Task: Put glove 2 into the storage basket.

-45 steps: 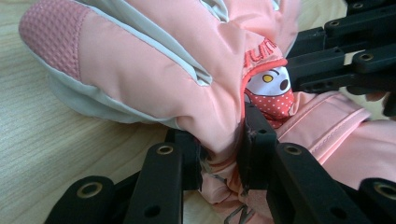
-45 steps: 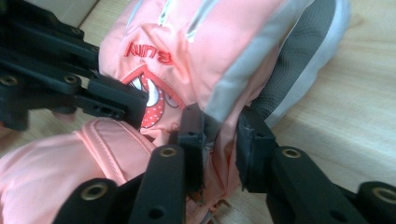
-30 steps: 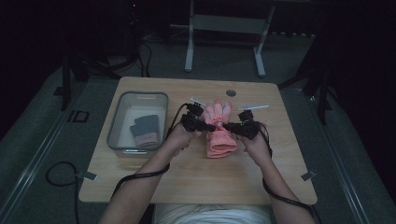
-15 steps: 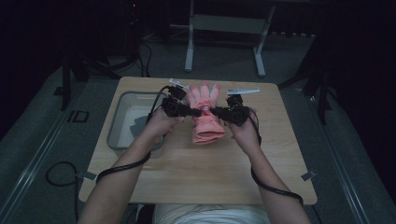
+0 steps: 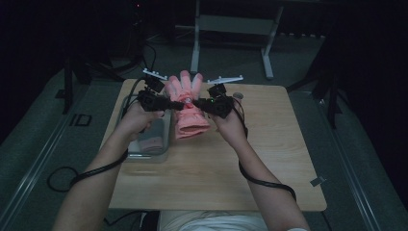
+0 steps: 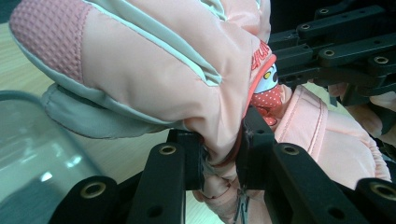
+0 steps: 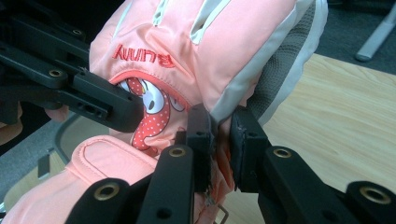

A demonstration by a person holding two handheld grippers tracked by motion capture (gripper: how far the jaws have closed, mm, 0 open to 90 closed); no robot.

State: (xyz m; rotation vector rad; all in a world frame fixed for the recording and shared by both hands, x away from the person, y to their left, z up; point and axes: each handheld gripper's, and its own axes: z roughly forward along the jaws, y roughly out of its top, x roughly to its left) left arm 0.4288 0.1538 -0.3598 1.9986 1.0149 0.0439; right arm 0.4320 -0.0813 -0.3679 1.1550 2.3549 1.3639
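Observation:
A pink padded glove with grey trim and a cartoon patch hangs in the air above the wooden table, fingers pointing away from me. My left gripper is shut on its left edge, fabric pinched between the jaws. My right gripper is shut on its right edge. In the left gripper view the glove is close up, with the other gripper at the top right. The glove also shows in the right gripper view, the left gripper's jaw crossing its patch.
A clear plastic bin stands on the table's left part, under my left hand, with a pink item and something dark inside. A small dark disc lies at the table's back edge. Cables trail off the front.
Both grippers have lifted the glove and carried it left and toward the back, so it now hangs beside the bin's right rim.

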